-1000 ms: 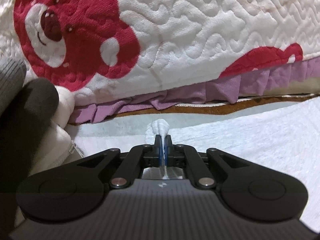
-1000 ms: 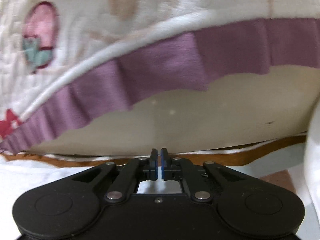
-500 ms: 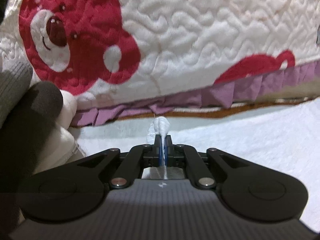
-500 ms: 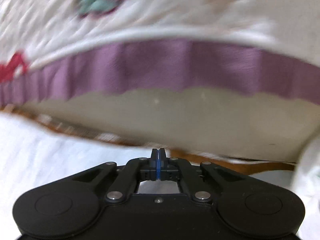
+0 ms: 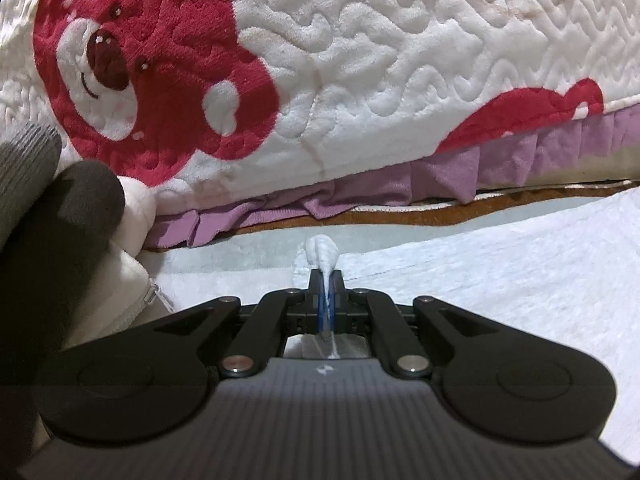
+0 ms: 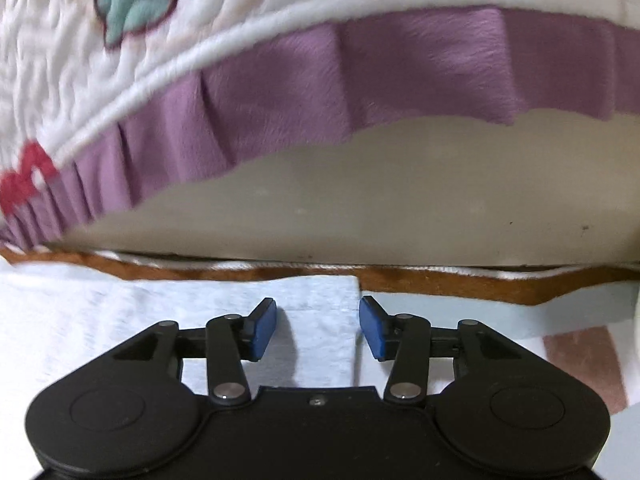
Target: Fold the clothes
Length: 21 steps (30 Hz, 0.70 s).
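A brown-edged mat [image 6: 440, 280] lies under a white quilted bedcover [image 5: 400, 60] with purple frill [image 6: 320, 92] at 12 o'clock. My left gripper [image 5: 326, 292] pinches the white garment [image 5: 500, 272]; my right gripper [image 6: 318, 330] hangs spread over its corner.

A white quilted bedspread [image 5: 400, 80] with a red bear print [image 5: 132, 76] and purple frill [image 6: 320, 92] hangs over the beige bed side [image 6: 380, 208]. Below lies a brown-edged mat [image 6: 440, 280].

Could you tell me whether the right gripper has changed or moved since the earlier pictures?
Yes. The right gripper, shut before, is now open over the white garment. The purple ruffle shifts between frames, so it also swung sideways.
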Each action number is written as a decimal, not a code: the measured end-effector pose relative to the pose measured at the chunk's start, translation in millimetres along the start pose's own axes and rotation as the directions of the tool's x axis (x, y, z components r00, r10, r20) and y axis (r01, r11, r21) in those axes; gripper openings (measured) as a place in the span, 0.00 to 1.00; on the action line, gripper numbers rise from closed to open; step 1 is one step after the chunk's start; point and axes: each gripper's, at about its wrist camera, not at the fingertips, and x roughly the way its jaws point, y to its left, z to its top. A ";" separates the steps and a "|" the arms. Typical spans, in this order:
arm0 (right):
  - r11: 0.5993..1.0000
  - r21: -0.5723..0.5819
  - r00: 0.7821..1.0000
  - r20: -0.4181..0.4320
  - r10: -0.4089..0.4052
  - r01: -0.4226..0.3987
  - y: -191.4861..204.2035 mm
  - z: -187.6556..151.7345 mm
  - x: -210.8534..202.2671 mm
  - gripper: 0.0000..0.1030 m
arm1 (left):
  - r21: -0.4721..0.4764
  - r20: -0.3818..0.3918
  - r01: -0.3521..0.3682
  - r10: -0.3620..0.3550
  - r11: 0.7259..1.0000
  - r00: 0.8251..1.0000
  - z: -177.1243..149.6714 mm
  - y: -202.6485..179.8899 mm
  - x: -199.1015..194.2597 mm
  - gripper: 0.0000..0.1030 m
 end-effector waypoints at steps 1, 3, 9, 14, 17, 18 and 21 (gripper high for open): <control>0.999 -0.042 1.000 0.019 -0.019 0.019 6.7 -2.6 -0.1 0.40 | -0.004 0.000 0.002 -0.002 1.000 1.000 0.8 0.4 -0.1 0.02; 0.993 -0.104 0.998 0.047 -0.049 0.054 17.3 -6.0 -0.3 0.12 | -0.007 0.001 0.002 -0.002 1.000 1.000 0.0 0.3 -0.3 0.02; 0.999 -0.007 0.997 0.066 -0.047 0.048 1.5 -0.5 -8.0 0.04 | -0.054 0.014 0.025 -0.024 0.998 1.000 -4.6 2.4 -5.2 0.03; 0.986 0.169 0.993 0.119 -0.025 0.005 -26.9 4.9 -22.6 0.03 | -0.097 0.015 0.063 -0.062 0.993 0.998 -0.7 8.4 -3.0 0.03; 0.990 0.129 0.991 0.115 -0.068 0.053 -27.0 6.6 -22.3 0.03 | -0.091 0.006 0.068 -0.068 0.994 0.998 4.7 7.4 4.5 0.03; 0.991 0.114 0.991 0.104 -0.084 0.071 -27.0 6.4 -19.6 0.02 | -0.099 0.002 0.057 -0.057 0.993 0.998 5.7 8.3 7.7 0.04; 0.990 0.038 0.989 0.051 -0.135 0.134 -22.7 3.2 -5.0 0.02 | -0.134 -0.019 -0.010 0.007 0.991 1.000 7.3 13.6 17.7 0.08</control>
